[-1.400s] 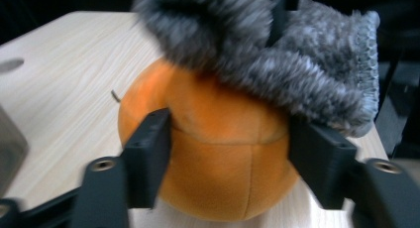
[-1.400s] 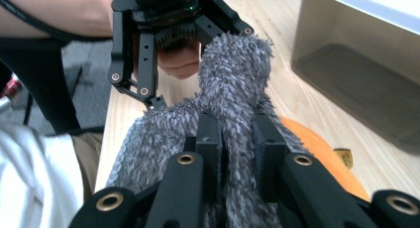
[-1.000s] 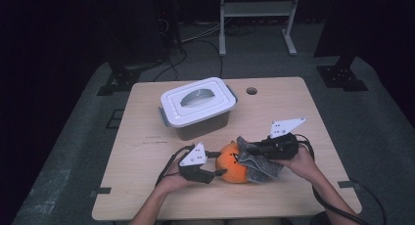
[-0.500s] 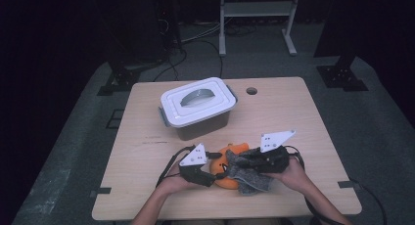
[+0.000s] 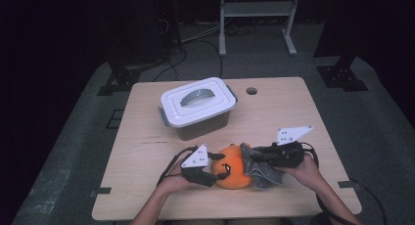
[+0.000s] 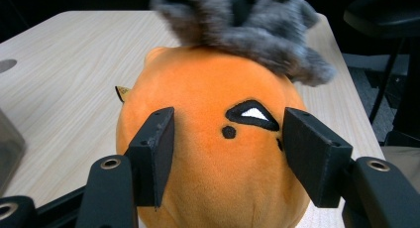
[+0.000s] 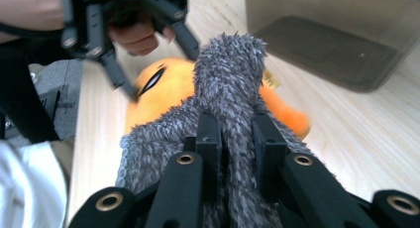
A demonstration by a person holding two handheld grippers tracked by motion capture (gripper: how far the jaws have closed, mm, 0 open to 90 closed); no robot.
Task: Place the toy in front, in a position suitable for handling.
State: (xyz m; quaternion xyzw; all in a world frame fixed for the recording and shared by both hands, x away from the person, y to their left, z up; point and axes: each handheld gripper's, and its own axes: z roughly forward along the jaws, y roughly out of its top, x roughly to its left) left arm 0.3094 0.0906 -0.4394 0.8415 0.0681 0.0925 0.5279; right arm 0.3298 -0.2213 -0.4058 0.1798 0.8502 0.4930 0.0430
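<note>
An orange plush toy [image 5: 234, 167] with a black-and-white eye lies near the table's front edge. My left gripper [image 5: 220, 167] comes at it from the left. Its jaws straddle the toy's face [image 6: 213, 153], have just been closing, and both pads press into the plush. My right gripper [image 5: 250, 156] reaches in from the right, shut on a fold of grey fuzzy cloth [image 5: 259, 168]. The cloth [image 7: 228, 89] is bunched between its jaws and drapes over the toy's far side [image 6: 247, 27].
A grey storage box with a white latched lid [image 5: 198, 105] stands behind the toy, and its wall [image 7: 337, 34] is close by in the right gripper view. The wooden table [image 5: 293, 112] has a small hole [image 5: 251, 91] near its back edge. Cables trail off the front.
The right gripper slid the grey cloth leftward over the plush toy, then drew back to the right. The left gripper stayed on the toy.
</note>
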